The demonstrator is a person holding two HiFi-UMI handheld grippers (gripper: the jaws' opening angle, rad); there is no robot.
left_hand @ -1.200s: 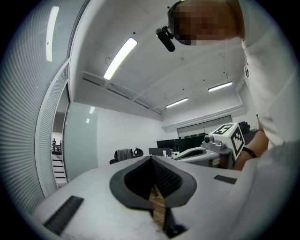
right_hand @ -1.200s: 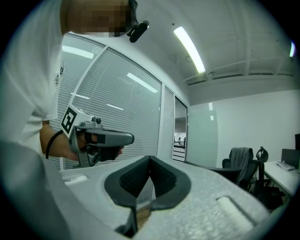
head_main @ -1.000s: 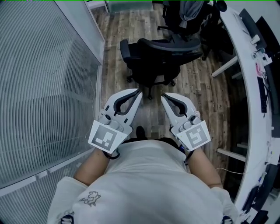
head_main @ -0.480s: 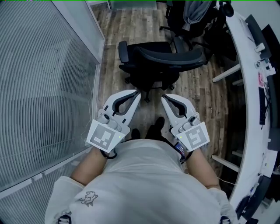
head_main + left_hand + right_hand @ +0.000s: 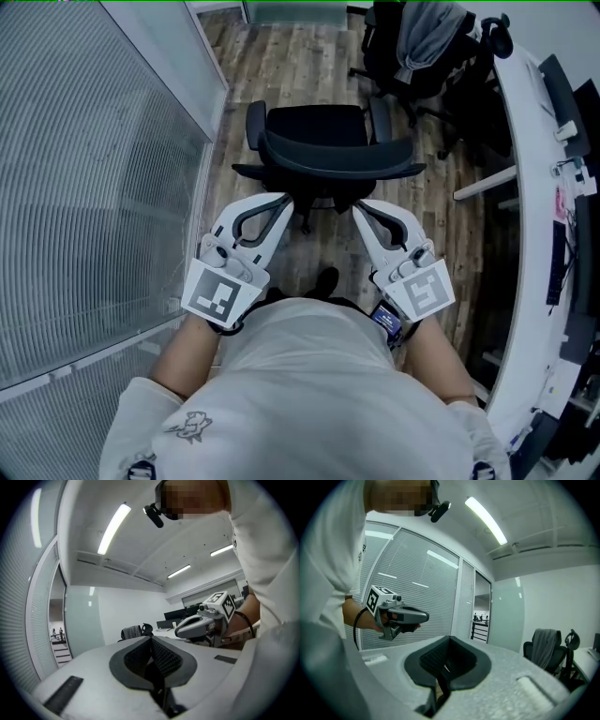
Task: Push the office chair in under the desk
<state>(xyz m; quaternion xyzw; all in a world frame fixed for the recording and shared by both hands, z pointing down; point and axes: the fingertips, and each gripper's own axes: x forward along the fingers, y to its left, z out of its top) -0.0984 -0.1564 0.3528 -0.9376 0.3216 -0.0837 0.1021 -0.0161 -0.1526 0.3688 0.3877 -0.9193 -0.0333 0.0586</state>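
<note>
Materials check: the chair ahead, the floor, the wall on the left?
Office chair: matte black seat and back, probably fabric or mesh over plastic; the weave is too small to tell. Floor: wood-look planks with visible grain and seams, possibly laminate. Left wall: fine horizontal slats, likely blinds behind glass.

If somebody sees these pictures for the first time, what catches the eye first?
The black chair stands in the middle of the head view. Just below it are the left gripper and right gripper, both shut and empty. A curved white desk runs down the right edge.
</note>
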